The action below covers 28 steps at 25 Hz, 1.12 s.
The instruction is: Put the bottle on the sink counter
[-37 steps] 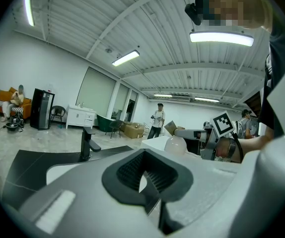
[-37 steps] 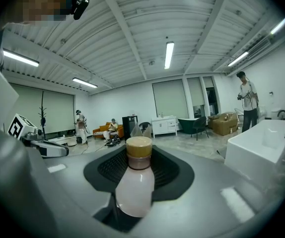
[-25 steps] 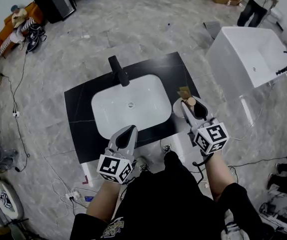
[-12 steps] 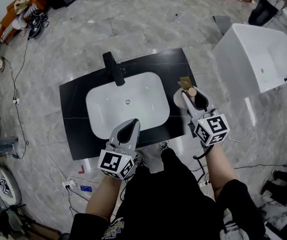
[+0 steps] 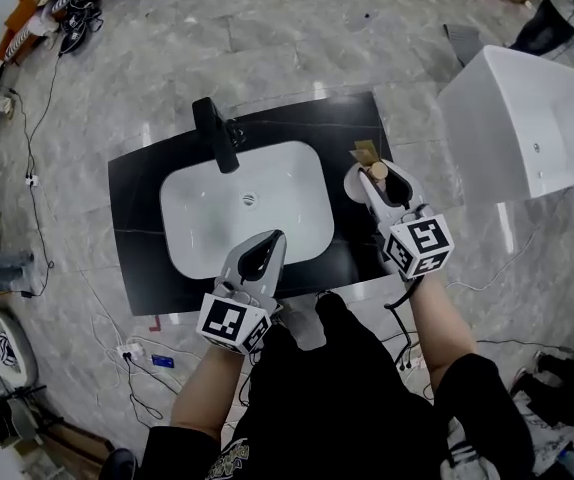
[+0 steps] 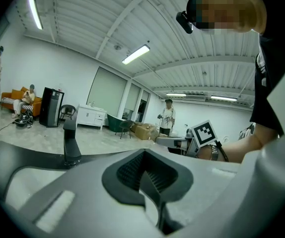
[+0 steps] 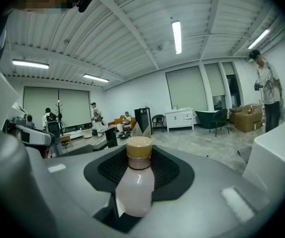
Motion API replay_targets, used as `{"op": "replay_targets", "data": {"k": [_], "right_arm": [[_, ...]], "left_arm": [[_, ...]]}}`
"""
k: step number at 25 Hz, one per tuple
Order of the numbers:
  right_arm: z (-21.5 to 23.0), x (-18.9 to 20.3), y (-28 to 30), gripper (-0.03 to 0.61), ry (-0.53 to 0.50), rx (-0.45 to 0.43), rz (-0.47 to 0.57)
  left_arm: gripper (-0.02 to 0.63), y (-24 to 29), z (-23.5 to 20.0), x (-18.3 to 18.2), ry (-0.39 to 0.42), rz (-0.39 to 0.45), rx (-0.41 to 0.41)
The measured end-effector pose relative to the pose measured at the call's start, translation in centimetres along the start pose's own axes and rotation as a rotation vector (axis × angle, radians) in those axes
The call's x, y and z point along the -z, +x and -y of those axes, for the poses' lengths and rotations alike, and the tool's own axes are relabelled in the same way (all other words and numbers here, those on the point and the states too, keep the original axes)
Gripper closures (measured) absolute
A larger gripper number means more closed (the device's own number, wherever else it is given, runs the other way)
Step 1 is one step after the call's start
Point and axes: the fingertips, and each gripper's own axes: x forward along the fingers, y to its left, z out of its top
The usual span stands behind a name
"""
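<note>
In the head view, both arms are stretched forward. The left gripper (image 5: pixel 260 258) is held over the white basin's (image 5: pixel 207 218) front edge. The right gripper (image 5: pixel 379 180) is held over the black sink counter's (image 5: pixel 137 228) right end.

In the left gripper view, the jaws are pressed together with nothing between them.

In the right gripper view, a tan-capped bottle (image 7: pixel 135 182) is pinched between the jaws.

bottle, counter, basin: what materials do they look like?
Bottle: probably translucent plastic, milky pale contents showing through; tan cap, likely plastic too.
Counter: black slab with a slight sheen, stone or a lookalike.
Basin: smooth glossy white, ceramic by the look.
</note>
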Motion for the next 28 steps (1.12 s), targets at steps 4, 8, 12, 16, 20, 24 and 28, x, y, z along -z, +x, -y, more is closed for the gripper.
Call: {"op": "replay_targets", "data": {"k": [4, 8, 12, 16, 20, 24, 28], "right_arm": [[1.1, 1.1, 1.2, 0.413, -0.011, -0.026, -0.013], [2.4, 2.2, 2.8, 0.413, -0.011, -0.047, -0.027], [3.9, 2.7, 5.0, 0.413, -0.011, -0.063, -0.042], [5.1, 3.4, 7.2, 0.413, -0.017, -0.078, -0.05], [5.6, 4.1, 9.1, 0.413, -0.03, -0.089, -0.058], [5.9, 4.7, 10.5, 0.413, -0.037, -0.094, -0.065], [5.6, 5.4, 11.7, 0.413, -0.044, -0.102, -0.077]], "left_arm": [[0.614, 1.6, 0.5, 0.5, -0.004, -0.01, -0.011], [0.614, 3.0, 0.7, 1.1, -0.007, -0.012, -0.026], [0.614, 4.4, 0.1, 1.1, -0.018, -0.019, -0.049], [0.614, 5.5, -0.4, 1.6, -0.027, -0.03, -0.063], [0.614, 6.3, -1.1, 2.2, -0.036, -0.036, -0.073], [0.614, 7.0, -1.6, 2.5, -0.036, -0.043, -0.078], [0.614, 6.7, -2.2, 3.1, -0.04, -0.046, -0.085]]}}
